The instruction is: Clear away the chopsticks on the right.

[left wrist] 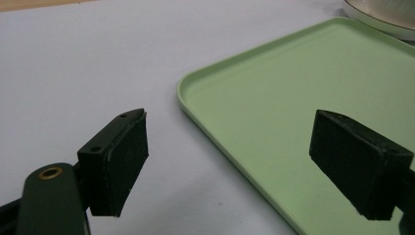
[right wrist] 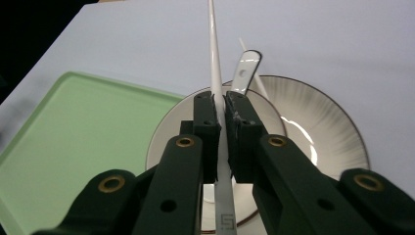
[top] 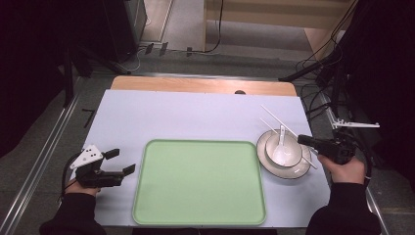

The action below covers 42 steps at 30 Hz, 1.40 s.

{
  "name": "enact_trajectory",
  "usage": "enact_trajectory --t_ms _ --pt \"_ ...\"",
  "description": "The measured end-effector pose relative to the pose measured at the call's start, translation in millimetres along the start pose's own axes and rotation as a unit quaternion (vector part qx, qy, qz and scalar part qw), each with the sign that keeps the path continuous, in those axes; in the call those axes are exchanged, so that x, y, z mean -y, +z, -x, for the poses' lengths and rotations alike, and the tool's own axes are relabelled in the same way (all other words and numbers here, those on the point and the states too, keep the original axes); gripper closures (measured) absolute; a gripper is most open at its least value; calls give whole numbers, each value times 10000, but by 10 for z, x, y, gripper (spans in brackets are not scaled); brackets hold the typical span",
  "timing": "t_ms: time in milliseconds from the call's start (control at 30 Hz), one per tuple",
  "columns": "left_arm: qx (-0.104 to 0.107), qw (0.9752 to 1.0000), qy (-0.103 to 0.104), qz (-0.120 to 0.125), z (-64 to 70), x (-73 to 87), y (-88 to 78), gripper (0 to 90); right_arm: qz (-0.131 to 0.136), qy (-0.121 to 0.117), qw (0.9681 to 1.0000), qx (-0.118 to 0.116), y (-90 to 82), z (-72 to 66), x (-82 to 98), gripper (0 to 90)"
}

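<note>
The right gripper (right wrist: 220,105) is seen with its jaws drawn nearly together, clamped on a white chopstick (right wrist: 214,58). The stick is pinched between the two black pads, with its squared butt end sticking out toward the camera below the jaws and its thin tip running away from the gripper. In the right gripper view the long axis of the chopstick runs straight up the frame, in line with the jaws, over the bowl (right wrist: 313,127). In the high view the right gripper (top: 304,140) is placed at the right edge of the tabletop (top: 195,115), just right of the bowl (top: 279,164), pointing left; the held stick cannot be made out clearly there.

A second chopstick (top: 279,119) is seen lying slanted, from far left to near right, past the far rim of the bowl. A white spoon (top: 282,147) is resting in the bowl, handle toward the far side. The bowl is set on a plate (top: 262,149), just right of the green tray (top: 200,181).

The left gripper (top: 122,161) is held at the near left of the tabletop, just left of the tray, pointing right. Its jaws are spread wide and nothing is gripped or touched. In the left gripper view the gripper (left wrist: 254,161) is seen with one jaw over the white tabletop (left wrist: 73,68) and the other over the tray (left wrist: 274,83).
</note>
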<state>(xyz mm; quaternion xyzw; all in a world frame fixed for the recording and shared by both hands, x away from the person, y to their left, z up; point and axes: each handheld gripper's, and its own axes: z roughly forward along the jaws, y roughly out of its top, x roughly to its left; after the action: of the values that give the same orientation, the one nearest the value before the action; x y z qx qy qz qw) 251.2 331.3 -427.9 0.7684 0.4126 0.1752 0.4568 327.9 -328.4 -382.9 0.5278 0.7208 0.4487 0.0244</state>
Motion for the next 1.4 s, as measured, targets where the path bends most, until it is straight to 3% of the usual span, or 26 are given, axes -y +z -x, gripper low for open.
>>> enact_trajectory --t_ms 167,933,1400 --pt "-50 9999 -92 -74 -13 2 7 129 -112 -125 9998 -126 62 -134 11 851" --pt "-70 9999 -126 -28 -23 2 -1 128 -462 -552 9957 -590 343 -645 132 852" --pt "-53 9999 -112 -23 -20 1 0 129 -492 -838 9931 -656 565 -902 307 851"
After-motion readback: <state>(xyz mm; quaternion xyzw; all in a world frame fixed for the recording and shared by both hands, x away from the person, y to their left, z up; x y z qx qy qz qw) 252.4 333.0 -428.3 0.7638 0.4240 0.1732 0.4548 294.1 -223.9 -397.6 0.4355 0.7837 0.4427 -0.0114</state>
